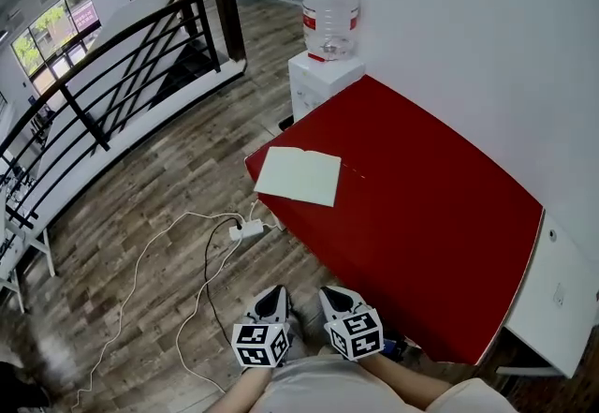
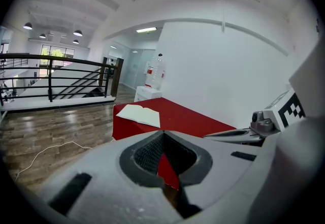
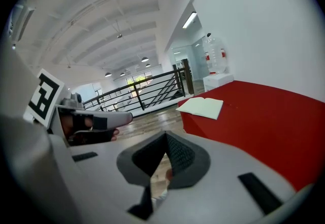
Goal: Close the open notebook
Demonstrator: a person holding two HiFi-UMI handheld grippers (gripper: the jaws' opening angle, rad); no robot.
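The open notebook (image 1: 299, 175) lies flat with pale blank pages up, near the far-left corner of the red table (image 1: 421, 214). Both grippers hang close to my body, off the table's near-left corner and well short of the notebook. My left gripper (image 1: 270, 302) has its jaws together with nothing between them. The right gripper (image 1: 335, 297) beside it is shut and empty as well. In the left gripper view the notebook (image 2: 138, 115) shows ahead over the shut left gripper (image 2: 162, 135). The right gripper view has the notebook (image 3: 200, 106) ahead to the right of the right gripper (image 3: 165, 137).
A large water jug (image 1: 330, 13) stands on a white cabinet (image 1: 318, 83) at the table's far end. A power strip (image 1: 247, 230) with cables lies on the wooden floor left of the table. A black railing (image 1: 103, 83) runs along the left. A white wall borders the table's right.
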